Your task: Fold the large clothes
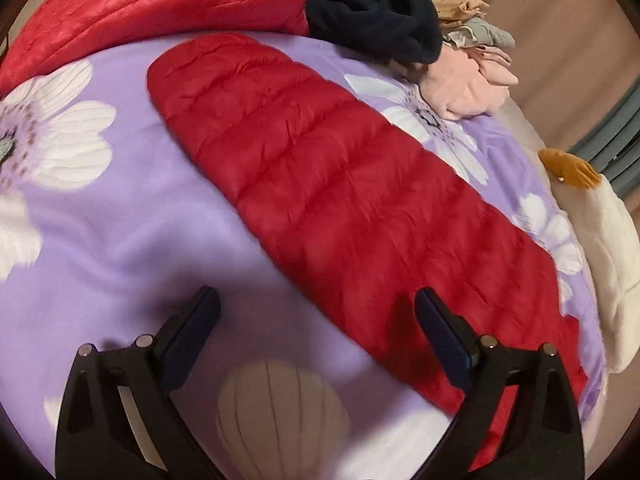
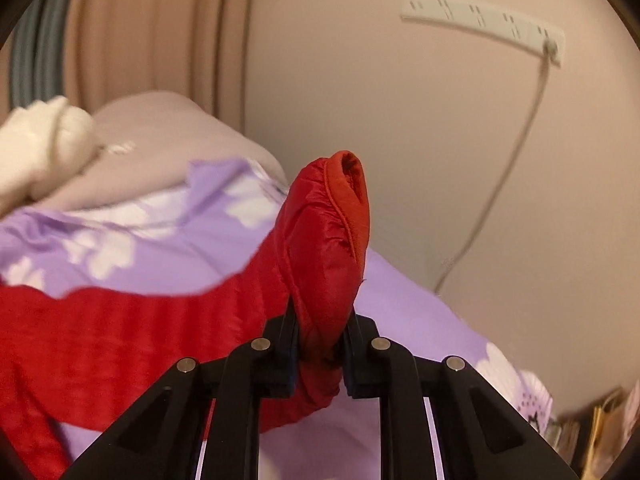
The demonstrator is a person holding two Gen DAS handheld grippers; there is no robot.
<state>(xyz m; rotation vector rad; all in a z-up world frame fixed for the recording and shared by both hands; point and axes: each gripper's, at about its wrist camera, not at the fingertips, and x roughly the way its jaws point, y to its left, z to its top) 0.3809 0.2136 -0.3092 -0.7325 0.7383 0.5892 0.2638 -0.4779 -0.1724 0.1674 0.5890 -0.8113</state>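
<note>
Cuff [image 2: 348, 200] pinched, R gripper [image 2: 320, 344]

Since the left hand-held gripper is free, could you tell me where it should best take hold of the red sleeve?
Probably the sleeve's near long edge, approached from above: it lies flat on the bedsheet, and its padded rim bunches easily.

Left hand-held gripper [image 1: 316, 320] low over the bed [image 1: 120, 240], jaws wide apart, nothing between them. Red quilted sleeve [image 1: 340, 192] lying flat, running from under the right finger away ahead. Farther ahead, red jacket body [image 1: 140, 4], dark garment [image 1: 372, 12], pink clothes [image 1: 472, 88].
</note>
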